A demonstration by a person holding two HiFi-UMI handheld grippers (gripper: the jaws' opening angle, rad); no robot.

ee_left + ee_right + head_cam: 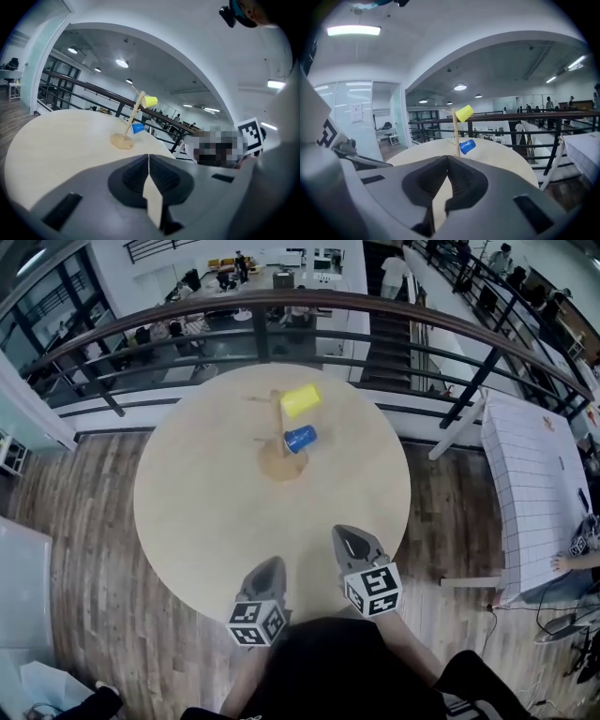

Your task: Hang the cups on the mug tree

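Observation:
A wooden mug tree (277, 432) stands on the far part of the round table (187, 512). A yellow cup (300, 400) hangs on an upper peg and a blue cup (300, 438) on a lower one. Both cups show again in the left gripper view, yellow cup (150, 101) above blue cup (137, 128), and in the right gripper view, yellow cup (464, 113) above blue cup (467, 146). My left gripper (269, 570) and right gripper (349, 538) hover over the table's near edge, well short of the tree. Both are shut with nothing between the jaws.
A curved dark railing (281, 306) runs behind the table, with a lower floor beyond it. A white gridded table (534, 474) stands to the right, where another person's hand (565, 562) rests. Wooden flooring surrounds the round table.

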